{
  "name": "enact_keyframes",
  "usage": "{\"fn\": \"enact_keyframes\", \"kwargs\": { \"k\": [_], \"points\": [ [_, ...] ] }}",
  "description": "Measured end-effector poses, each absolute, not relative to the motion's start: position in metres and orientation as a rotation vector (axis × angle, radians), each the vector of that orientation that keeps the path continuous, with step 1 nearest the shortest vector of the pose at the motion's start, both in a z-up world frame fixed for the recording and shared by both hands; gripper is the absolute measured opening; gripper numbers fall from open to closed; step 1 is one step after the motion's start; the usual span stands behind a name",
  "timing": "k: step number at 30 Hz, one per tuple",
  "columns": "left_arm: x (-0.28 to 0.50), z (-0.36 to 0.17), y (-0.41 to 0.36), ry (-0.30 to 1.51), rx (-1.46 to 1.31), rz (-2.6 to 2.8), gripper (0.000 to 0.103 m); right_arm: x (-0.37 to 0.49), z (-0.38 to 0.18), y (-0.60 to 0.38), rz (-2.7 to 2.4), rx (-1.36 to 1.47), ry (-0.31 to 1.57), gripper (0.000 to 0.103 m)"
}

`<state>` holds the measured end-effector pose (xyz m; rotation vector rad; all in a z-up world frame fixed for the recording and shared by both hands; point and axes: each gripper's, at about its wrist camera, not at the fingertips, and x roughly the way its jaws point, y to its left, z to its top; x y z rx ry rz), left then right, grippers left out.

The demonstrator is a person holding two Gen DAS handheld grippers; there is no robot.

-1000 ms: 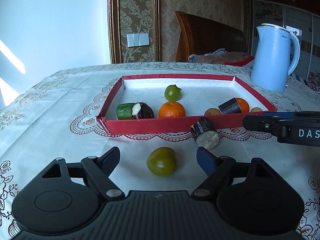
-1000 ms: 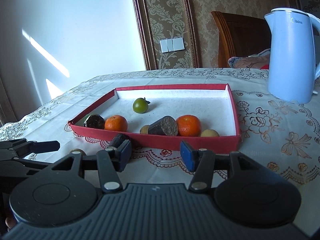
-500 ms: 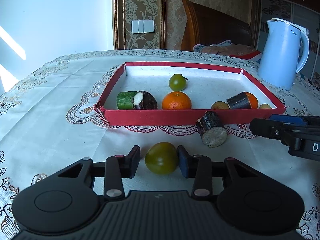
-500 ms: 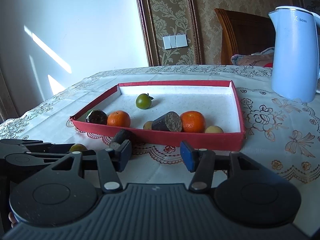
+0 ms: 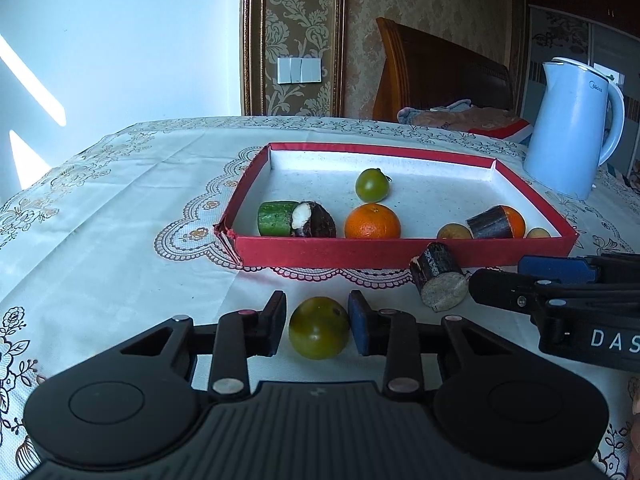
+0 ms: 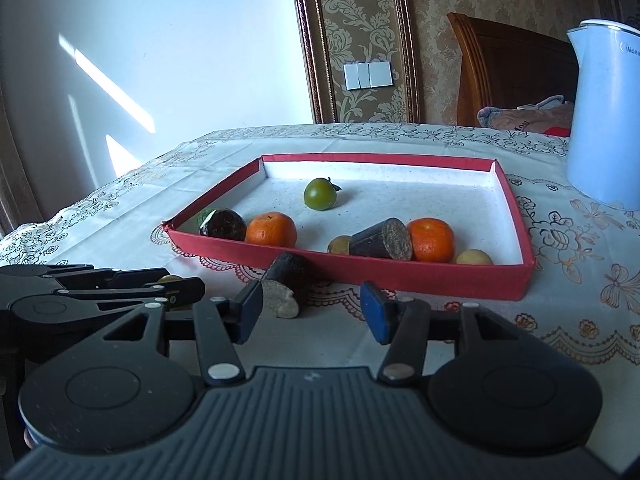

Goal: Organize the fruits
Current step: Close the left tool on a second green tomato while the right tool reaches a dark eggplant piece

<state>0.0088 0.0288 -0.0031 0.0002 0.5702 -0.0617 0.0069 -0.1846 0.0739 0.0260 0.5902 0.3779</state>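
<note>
Left wrist view: the left gripper (image 5: 318, 330) clamps the green tomato (image 5: 319, 333) on the tablecloth; the right gripper (image 6: 311, 307) is wide. Most fruits lie inside the red tray (image 5: 400, 254); the dark cut piece (image 5: 439, 282) waits outside.

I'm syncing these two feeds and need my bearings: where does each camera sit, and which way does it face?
Left wrist: sits on the left gripper, looking forward along its fingers at a green tomato between them and the red tray beyond; the right gripper juts in at the right edge.
Right wrist: sits on the right gripper, facing the tray's front wall and the dark cut piece lying before it; the left gripper shows at left.
Shared: tray, fruits inside, cut piece, blue kettle.
</note>
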Motion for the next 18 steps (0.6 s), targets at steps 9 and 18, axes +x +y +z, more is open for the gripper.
{"fn": "enact_keyframes", "kwargs": {
  "k": [9,18],
  "points": [
    [0.01,-0.005,0.035,0.559,-0.032,-0.063,0.033,0.017,0.069,-0.16,0.351,-0.019,0.629,0.052],
    [0.009,-0.006,0.038,0.554,-0.05,-0.055,0.033,0.031,0.062,-0.149,0.308,-0.046,0.673,0.052]
  ]
}}
